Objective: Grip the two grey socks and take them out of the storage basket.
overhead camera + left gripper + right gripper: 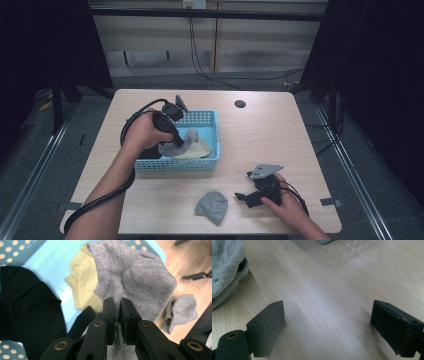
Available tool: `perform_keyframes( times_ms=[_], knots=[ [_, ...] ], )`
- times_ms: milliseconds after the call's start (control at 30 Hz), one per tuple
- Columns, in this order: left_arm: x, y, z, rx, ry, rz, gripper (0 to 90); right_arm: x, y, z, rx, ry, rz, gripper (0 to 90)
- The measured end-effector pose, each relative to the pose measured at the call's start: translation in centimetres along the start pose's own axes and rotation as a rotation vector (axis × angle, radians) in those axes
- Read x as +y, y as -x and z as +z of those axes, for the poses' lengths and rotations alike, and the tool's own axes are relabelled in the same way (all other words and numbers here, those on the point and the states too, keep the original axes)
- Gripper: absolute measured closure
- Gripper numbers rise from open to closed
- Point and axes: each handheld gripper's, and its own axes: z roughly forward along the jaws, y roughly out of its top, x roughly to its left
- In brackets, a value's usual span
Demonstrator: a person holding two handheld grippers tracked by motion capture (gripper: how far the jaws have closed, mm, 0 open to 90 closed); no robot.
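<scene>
Slippage is the main risk: left gripper [117, 312] pinches only a thin fold of the grey sock [135, 277] above the blue basket [212, 140], while right gripper [328, 325] rests wide open near the second grey sock [212, 206].

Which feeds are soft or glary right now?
High view: dim surroundings, evenly lit table, sharp enough. Left gripper view: jaws and grey sock crisp, the table behind blurred. Right gripper view: sheen on the wood, far edge soft.
</scene>
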Motion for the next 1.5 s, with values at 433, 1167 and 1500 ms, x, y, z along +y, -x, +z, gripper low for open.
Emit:
perform_keyframes(
  times_ms=[433, 1167, 1500],
  knots=[
    [-0.2, 4.2, -0.5, -0.016, 0.012, 0.114, 82.9, 0.0, 0.0, 0.0, 0.0, 0.001, 0.0, 11.8],
    [-2.3, 9.6, 3.8, -0.063, 0.074, 0.259, 46.4, 0.0, 0.0, 0.0, 0.0, -0.001, 0.003, 11.8],
    [-4.9, 8.7, 3.9, -0.072, 0.101, 0.191, 40.3, 0.0, 0.0, 0.0, 0.001, -0.002, 0.001, 11.7]
  ],
)
